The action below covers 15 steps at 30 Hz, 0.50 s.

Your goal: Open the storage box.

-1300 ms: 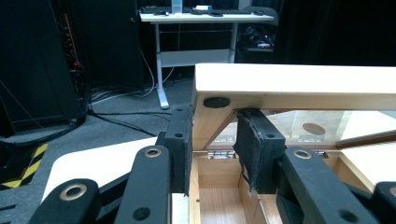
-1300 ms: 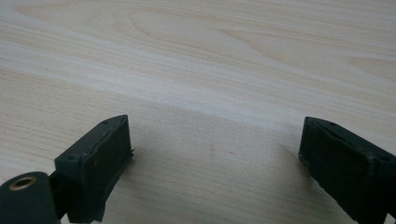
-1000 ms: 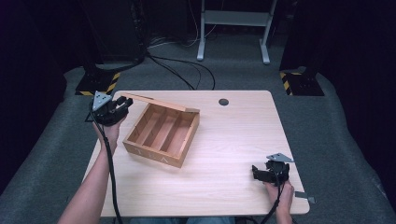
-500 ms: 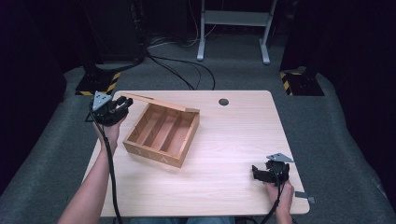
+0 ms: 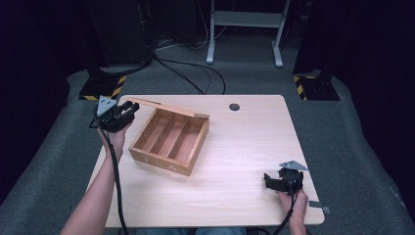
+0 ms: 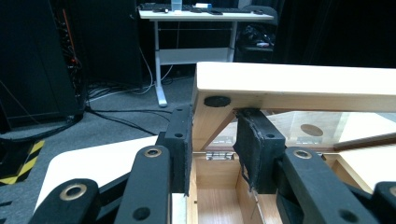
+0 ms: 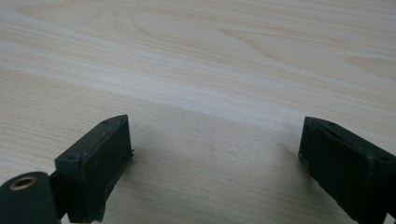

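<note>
A wooden box (image 5: 169, 142) with three long compartments stands on the left half of the table (image 5: 244, 142). Its hinged lid (image 5: 166, 106) is raised along the far side. My left gripper (image 5: 128, 110) is shut on the lid's left corner. In the left gripper view the lid's wooden frame (image 6: 299, 84) sits clamped between the pads of that gripper (image 6: 215, 135), with the hinges and the box's inside below. My right gripper (image 5: 269, 180) rests low over the table near the front right. In the right gripper view it (image 7: 215, 149) stands open over bare wood, its jaws wide apart.
A round cable hole (image 5: 234, 106) lies in the table near the far edge. Beyond the table are floor cables (image 5: 195, 73), a white desk frame (image 5: 244, 19) and yellow-black striped feet (image 5: 105, 90). Bare tabletop (image 7: 210, 60) stretches between the box and my right gripper.
</note>
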{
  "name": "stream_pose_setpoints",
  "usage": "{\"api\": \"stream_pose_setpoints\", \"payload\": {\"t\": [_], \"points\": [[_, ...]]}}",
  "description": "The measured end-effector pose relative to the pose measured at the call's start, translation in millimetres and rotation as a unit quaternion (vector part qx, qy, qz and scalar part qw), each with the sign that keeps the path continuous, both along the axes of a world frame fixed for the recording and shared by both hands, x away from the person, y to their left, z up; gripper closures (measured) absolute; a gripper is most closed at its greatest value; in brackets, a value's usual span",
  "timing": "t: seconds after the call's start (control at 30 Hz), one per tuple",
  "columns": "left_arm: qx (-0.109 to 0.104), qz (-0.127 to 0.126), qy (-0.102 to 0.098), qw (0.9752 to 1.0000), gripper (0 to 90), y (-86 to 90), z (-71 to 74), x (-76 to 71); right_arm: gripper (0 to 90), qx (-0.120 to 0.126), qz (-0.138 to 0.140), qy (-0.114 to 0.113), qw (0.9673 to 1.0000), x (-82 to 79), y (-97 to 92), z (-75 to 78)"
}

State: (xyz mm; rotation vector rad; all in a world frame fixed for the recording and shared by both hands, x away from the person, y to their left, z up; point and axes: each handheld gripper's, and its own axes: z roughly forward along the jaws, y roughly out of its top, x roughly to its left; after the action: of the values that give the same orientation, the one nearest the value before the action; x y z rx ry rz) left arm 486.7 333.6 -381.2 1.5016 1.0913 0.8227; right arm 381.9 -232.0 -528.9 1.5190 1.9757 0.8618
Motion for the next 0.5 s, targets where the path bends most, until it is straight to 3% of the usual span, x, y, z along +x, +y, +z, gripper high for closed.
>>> {"api": "stream_pose_setpoints", "payload": {"t": [0.5], "points": [[-0.002, -0.001, 0.001, 1.0000, 65.9, 0.5, -0.4, -0.4, 9.3, 0.001, 0.002, 0.001, 1.0000, 0.1, -0.3, 0.0]]}}
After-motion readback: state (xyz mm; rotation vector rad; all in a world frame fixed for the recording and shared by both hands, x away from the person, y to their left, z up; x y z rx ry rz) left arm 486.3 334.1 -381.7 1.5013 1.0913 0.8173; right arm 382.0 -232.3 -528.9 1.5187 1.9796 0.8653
